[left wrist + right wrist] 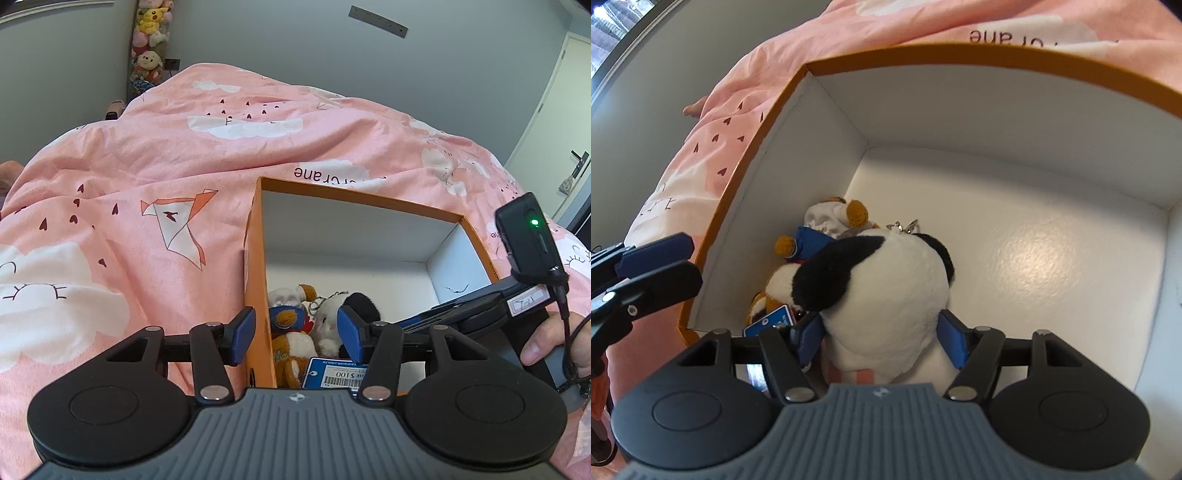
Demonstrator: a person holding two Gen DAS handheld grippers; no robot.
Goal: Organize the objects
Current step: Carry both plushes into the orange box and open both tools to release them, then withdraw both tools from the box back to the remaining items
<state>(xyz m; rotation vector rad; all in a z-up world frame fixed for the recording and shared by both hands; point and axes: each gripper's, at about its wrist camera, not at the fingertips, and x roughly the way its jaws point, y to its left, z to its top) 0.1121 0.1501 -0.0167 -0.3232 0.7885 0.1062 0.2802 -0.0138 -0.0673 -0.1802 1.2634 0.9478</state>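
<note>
An orange box (369, 201) with a white inside stands on pink bedding. In its near left corner lies a brown and white plush (827, 229) in a blue outfit, with a blue price tag (332, 373). Beside it is a black-and-white plush (886, 288) with a keyring. My right gripper (882, 338) reaches down into the box, and both blue pads touch this plush's sides. My left gripper (295, 334) is open and straddles the box's left wall, one pad outside and one inside. It also shows at the left edge of the right wrist view as the left gripper (687, 260).
The pink duvet (184, 155) with cloud prints covers the bed around the box. A stack of plush toys (149, 40) hangs in the far wall corner, and a door (554, 110) is at the right. A person's hand (546, 343) holds the right gripper's handle under a black device (528, 236) with a green light.
</note>
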